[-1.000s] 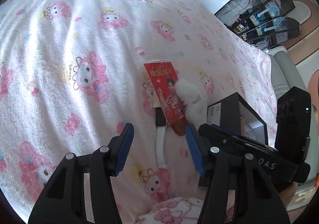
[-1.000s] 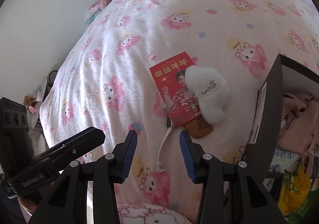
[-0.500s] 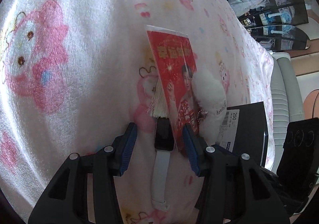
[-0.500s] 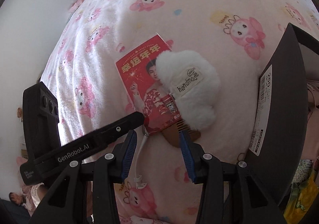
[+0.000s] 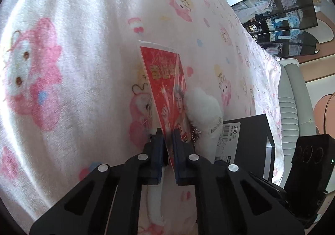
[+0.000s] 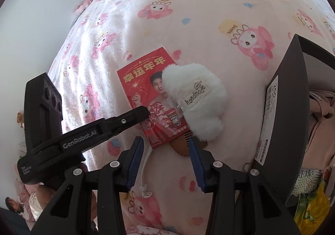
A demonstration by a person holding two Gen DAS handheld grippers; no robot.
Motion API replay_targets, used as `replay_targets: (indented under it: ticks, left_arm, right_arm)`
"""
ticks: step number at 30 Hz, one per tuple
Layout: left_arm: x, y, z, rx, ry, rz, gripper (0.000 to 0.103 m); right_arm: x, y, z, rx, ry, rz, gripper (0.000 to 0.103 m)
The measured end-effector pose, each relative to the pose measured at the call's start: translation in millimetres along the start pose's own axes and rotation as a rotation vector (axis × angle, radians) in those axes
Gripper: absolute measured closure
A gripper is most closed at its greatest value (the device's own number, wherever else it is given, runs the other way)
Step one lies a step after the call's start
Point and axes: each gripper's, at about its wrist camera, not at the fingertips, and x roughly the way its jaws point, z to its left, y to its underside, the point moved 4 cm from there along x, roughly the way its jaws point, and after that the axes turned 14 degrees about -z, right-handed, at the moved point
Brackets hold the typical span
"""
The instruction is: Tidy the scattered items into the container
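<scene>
Left gripper [image 5: 167,136] is pinched tight on the near edge of the red card packet [image 5: 167,86], which lies on the blanket straight ahead with the white plush pouch [image 5: 202,107] overlapping its right side. It looks light, thin, glossy-sleeved and likely slippery, so an edge grip suits. Right gripper [image 6: 166,151] hovers spread wide, the black box [image 6: 286,113] to its right.

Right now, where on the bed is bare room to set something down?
Free blanket lies beyond the red card, and between the white pouch and black box. Crowded: card, pouch, comb and white cable overlap.
</scene>
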Motion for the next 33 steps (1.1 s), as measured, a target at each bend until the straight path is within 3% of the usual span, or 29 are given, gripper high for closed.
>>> replay_targets:
  ticks: [7,10,14,17,19,22,25,28,33]
  left_arm:
    - [-56,52,27,-0.065,-0.088,0.002,0.094]
    - [-63,66,35,-0.076,-0.090,0.030,0.084]
    - [-73,56,51,-0.084,-0.160,-0.010,0.082]
    - [-86,36,54,-0.004,-0.286,-0.085,0.077]
    - [-89,20,56,0.029,-0.323,-0.125,0.074]
    - [-75,-4,67,0.038,-0.333,-0.143,0.074]
    - [-54,-14,84,0.014,-0.335,-0.106,0.074]
    - [-50,-8,81,0.017,-0.302,-0.094,0.074]
    - [-58,20,69,0.022,-0.251,-0.039,0.074]
  right_arm:
    - [5,25,11,-0.007,-0.036,0.066,0.062]
    - [6,38,18,-0.047,-0.035,0.099,0.063]
    - [11,45,21,-0.056,-0.043,0.133,0.063]
    - [14,42,21,-0.049,-0.046,0.142,0.063]
    - [16,40,23,-0.056,-0.054,0.147,0.063]
    - [25,36,26,-0.075,-0.063,0.156,0.063]
    - [37,36,27,-0.064,-0.088,0.193,0.063]
    - [47,39,28,-0.049,-0.089,0.219,0.063]
    - [40,32,37,-0.065,-0.088,0.184,0.062]
